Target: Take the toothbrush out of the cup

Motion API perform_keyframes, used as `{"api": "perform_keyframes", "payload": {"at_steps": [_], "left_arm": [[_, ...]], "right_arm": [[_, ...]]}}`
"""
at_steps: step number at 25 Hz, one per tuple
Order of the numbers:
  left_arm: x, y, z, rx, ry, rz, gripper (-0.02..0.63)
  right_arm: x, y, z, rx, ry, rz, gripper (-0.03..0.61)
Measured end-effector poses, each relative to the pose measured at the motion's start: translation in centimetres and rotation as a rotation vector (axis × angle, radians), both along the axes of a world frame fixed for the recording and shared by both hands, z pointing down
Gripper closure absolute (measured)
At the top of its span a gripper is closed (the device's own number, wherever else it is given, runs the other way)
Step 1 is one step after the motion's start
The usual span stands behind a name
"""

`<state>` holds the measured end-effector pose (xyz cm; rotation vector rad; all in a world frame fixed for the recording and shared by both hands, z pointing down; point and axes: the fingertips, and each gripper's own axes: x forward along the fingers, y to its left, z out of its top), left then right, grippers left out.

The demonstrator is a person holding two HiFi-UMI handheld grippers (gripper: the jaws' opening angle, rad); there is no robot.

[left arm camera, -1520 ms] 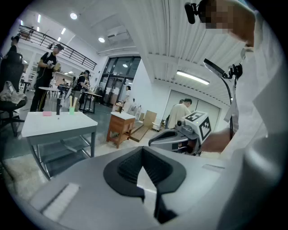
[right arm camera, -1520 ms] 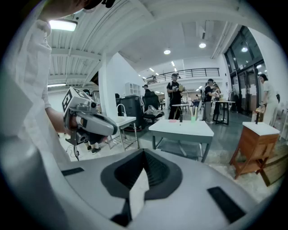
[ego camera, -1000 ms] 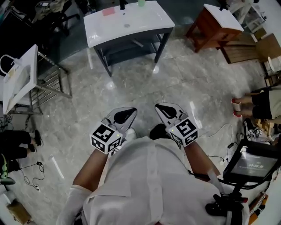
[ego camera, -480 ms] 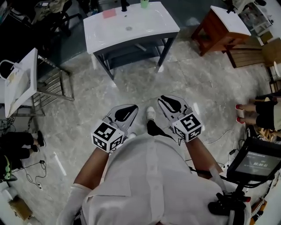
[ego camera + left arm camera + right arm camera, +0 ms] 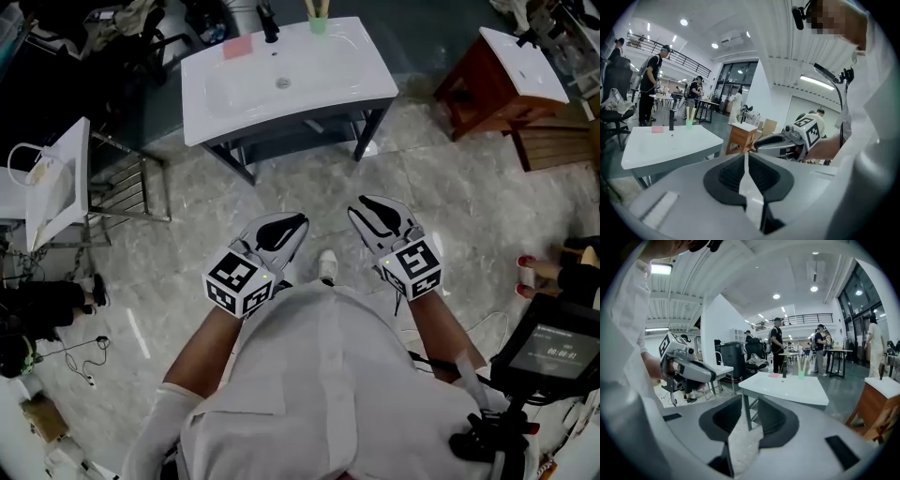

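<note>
A green cup (image 5: 319, 23) with a pale toothbrush (image 5: 312, 8) upright in it stands at the far edge of a white washbasin (image 5: 291, 80). The cup (image 5: 689, 123) also shows in the left gripper view, and the cup (image 5: 801, 374) and toothbrush (image 5: 803, 365) in the right gripper view. Both grippers are held side by side over the floor, well short of the basin. My left gripper (image 5: 298, 221) is shut and empty. My right gripper (image 5: 367, 204) is open; its jaws have just been opening, with nothing between them.
A black tap (image 5: 270, 23) and a pink soap (image 5: 235, 48) share the basin top. A wooden cabinet (image 5: 497, 75) stands at the right and a second white basin stand (image 5: 56, 178) at the left. A screen on a stand (image 5: 553, 352) is at the lower right. People stand behind the basin.
The person has walked toward the washbasin with both grippers carried forward. The basin now lies lower and nearer in the head view, and the green cup has come fully into sight.
</note>
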<state>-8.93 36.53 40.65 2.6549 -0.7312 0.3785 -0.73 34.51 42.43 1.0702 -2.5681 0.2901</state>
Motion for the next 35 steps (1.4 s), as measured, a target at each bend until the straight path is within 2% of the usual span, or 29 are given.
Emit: {"api": "perform_keyframes", "payload": {"at_steps": [4,10,21,29,35], "left_arm": [[2.2,-2.9,-0.3,0.005,0.003,-0.020,0.604],[2.6,-8.2,0.5,-0.019,0.000,-0.031,0.604],[2.8,-20.6,-0.2,0.001,0.044,0.031,0.604],[0.3,-27.6,-0.4,0.026,0.042,0.037,0.604],[-1.9,-31.6,0.3,0.033,0.032,-0.043,0.604]], "right_arm": [[2.0,-3.0,0.6,-0.012,-0.012,-0.002,0.477],[2.5,-8.2,1.6,-0.030,-0.028,0.003,0.477],[3.9,-19.7,0.3,-0.020,0.018,0.105,0.477],[2.9,-28.7,-0.5,0.005,0.011,0.158,0.477],[1.9,-34.4,0.3,0.016,0.019,0.133,0.477]]}}
